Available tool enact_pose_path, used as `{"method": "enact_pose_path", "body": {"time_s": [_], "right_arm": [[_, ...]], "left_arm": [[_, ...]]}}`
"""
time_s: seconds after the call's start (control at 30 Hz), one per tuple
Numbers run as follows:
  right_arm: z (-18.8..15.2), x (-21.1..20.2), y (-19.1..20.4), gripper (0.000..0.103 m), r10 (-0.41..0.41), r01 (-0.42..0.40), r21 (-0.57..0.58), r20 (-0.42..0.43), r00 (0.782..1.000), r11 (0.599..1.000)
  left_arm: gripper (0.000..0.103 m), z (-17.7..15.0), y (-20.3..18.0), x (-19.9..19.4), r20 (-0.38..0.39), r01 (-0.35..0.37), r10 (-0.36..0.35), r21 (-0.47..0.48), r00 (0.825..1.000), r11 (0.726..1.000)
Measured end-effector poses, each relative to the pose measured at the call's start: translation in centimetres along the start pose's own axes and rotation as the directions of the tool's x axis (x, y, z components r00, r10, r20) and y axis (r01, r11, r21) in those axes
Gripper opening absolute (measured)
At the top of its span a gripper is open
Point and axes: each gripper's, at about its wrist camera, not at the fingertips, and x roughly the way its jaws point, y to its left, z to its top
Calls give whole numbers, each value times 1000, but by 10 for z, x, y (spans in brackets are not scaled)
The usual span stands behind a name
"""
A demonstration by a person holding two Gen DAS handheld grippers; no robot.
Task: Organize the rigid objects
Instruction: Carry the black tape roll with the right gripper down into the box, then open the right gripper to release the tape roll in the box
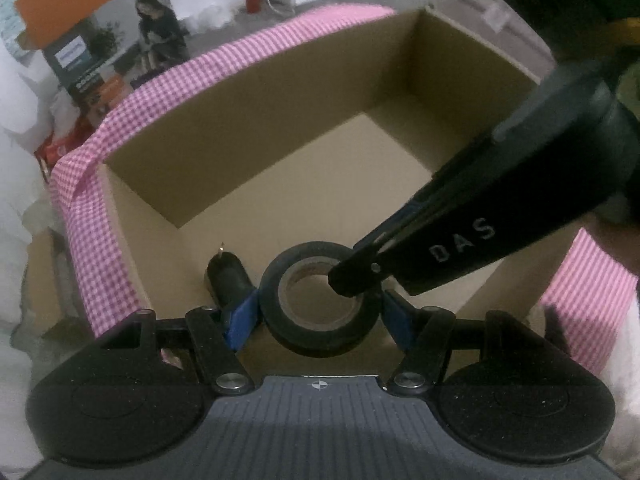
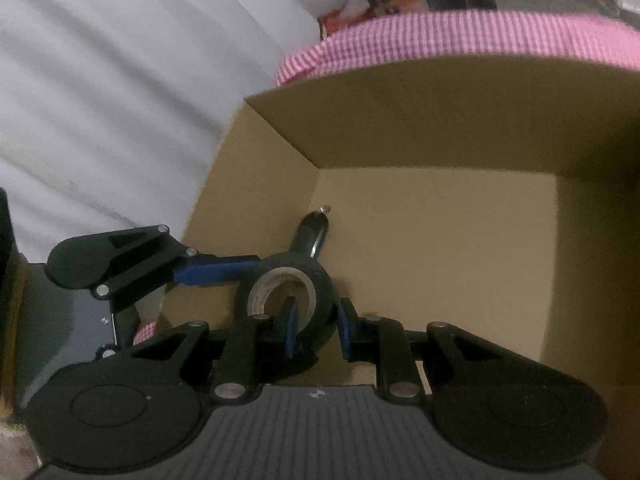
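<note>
Left gripper (image 1: 320, 312): nearest the left wrist camera at 6 o'clock, its blue pads (image 1: 242, 318) stand about half spread on either side of the roll of black tape (image 1: 320, 300), pressing its outer rim from 9 and 3 o'clock.
Black plug-like object (image 1: 228, 280): lies on the box floor at about 10 o'clock of the tape, just beside the left pad; a small metal tip shows at its far end. Whether it touches the tape cannot be told.
Roll of black tape: held over the near part of the box floor, with its brown core facing up; whether it rests on the cardboard cannot be told.
Right gripper (image 2: 316, 328): narrowly closed, it pinches the tape's wall at 6 o'clock in its own view, one blue finger (image 2: 291, 326) inside the core and the other outside. In the left view it comes in from 2 o'clock with its tip inside the ring.
Cardboard box (image 1: 280, 92): open-topped, brown, holding only the tape and the plug-like object.
Pink checked cloth (image 1: 92, 216): covers the table around the box, from 9 o'clock round to 3 o'clock.
</note>
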Motion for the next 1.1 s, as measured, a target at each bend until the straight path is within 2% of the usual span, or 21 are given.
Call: {"method": "enact_pose_path", "body": {"time_s": [0.3,0.53,0.63,0.7,0.8,0.9,0.97,1.03,1.07,1.1], "right_arm": [[8,21,-9,23,24,-22,18,-107,994,1000],[21,40,-5,23,14,-16,-8,-172,985,1000],[19,44,-6,23,9,-12,-14,-170,985,1000],[17,42,-6,23,12,-14,-13,-161,987,1000],[12,27,-3,23,10,-13,-23,-124,992,1000],[10,4,0,24,30,-32,-27,-48,998,999],[5,-16,3,25,43,-43,-29,7,999,999],[-3,-35,7,28,53,-51,-33,58,997,998],[-8,-46,9,39,59,-56,-34,87,994,998],[-13,-56,12,57,61,-57,-38,116,991,998]], "left_arm": [[66,11,-1,11,-106,-35,39,42,994,999],[72,15,0,14,-121,-32,35,29,992,999],[72,16,-1,13,-123,-29,32,23,992,999],[74,16,-2,11,-116,-28,29,17,993,999],[83,16,-3,0,-64,-38,40,25,997,999],[86,14,-6,-17,0,-63,63,35,998,997],[94,10,-8,-31,47,-72,71,32,996,997],[96,5,-10,-46,98,-92,89,29,991,995],[97,1,-11,-55,122,-106,102,27,987,994],[98,-3,-13,-62,142,-115,110,25,984,993]]}}
